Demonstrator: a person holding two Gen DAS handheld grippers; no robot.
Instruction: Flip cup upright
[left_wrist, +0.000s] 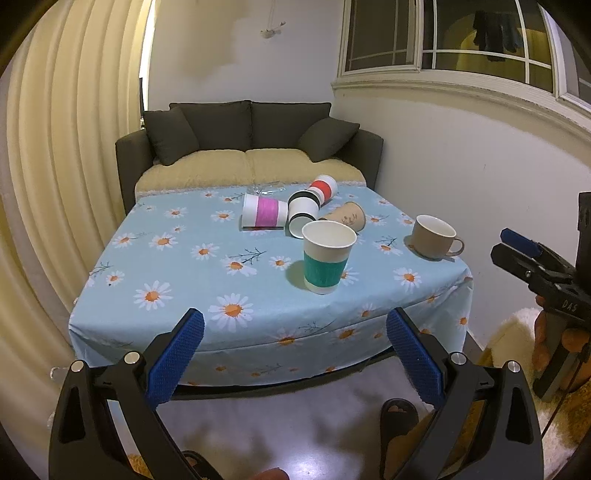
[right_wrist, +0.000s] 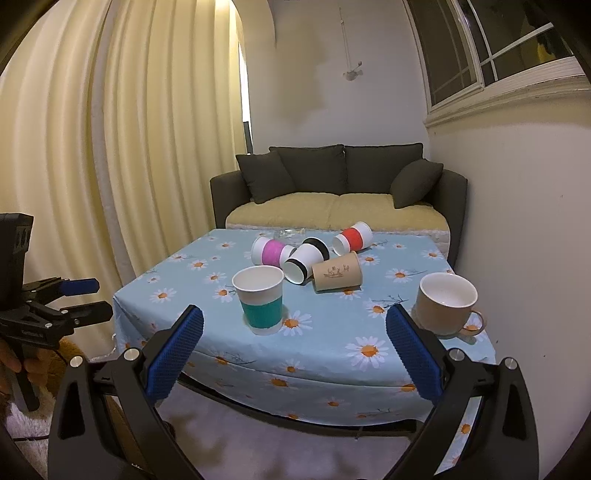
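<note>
clear item (left_wrist: 264, 190) behind cups indistinct, sandal (left_wrist: 399, 419) half-hidden

Both my grippers are wide open, holding nothing. My left gripper (left_wrist: 295, 328) hangs off the table's near edge, and my right gripper (right_wrist: 295, 325) sits level beside it, just short of that same edge.

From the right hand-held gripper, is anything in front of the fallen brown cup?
Yes. The upright teal-banded cup stands nearer, slightly left of the line to the brown cup; the mug sits off right.
</note>
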